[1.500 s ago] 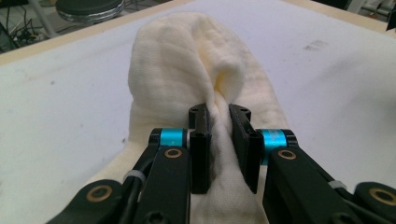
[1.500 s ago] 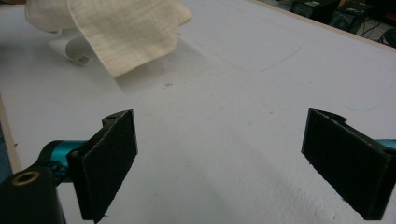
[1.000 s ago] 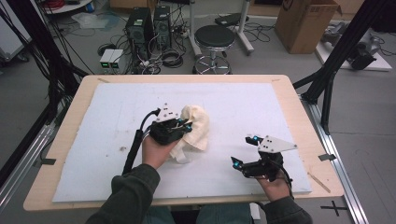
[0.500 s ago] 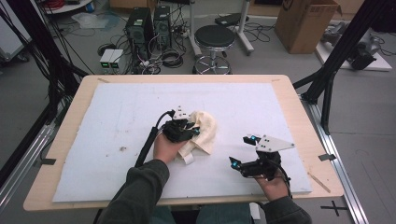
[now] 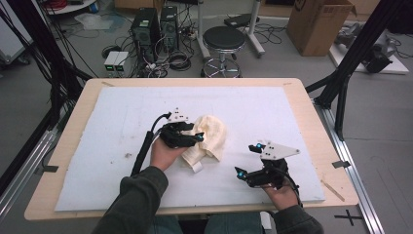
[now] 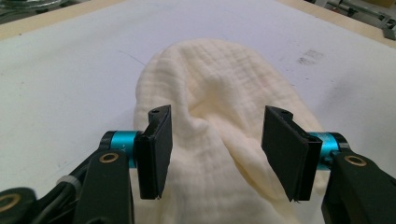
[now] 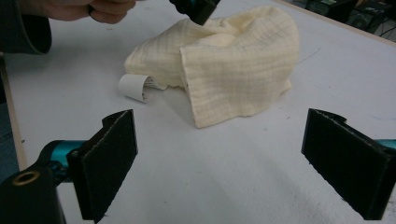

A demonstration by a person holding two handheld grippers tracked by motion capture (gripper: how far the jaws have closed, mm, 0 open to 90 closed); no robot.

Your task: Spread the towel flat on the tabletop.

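Note:
A cream waffle-weave cloth [image 5: 213, 138] lies bunched in a heap on the white mat, near its middle. A white label [image 7: 133, 87] curls out from its near edge. My left gripper [image 5: 196, 137] hangs at the cloth's left side. In the left gripper view its jaws [image 6: 217, 149] have just been opening and stand apart over the cloth [image 6: 215, 84], with the pads off the fabric. My right gripper [image 5: 246, 159] is open to the right of the cloth and nearer the front edge. It [image 7: 229, 163] faces the cloth [image 7: 238, 65] with nothing between its pads.
The white mat [image 5: 107, 126] covers most of the wooden table [image 5: 311, 122]. Beyond the far edge stand a black stool [image 5: 223, 39], computer towers [image 5: 146, 24] with cables and a cardboard box [image 5: 319, 24]. Black frame posts [image 5: 341, 83] rise at both sides.
The left gripper shifted slightly right with the cloth, then opened its jaws and let go. The cloth now lies more bunched. The right gripper stayed put.

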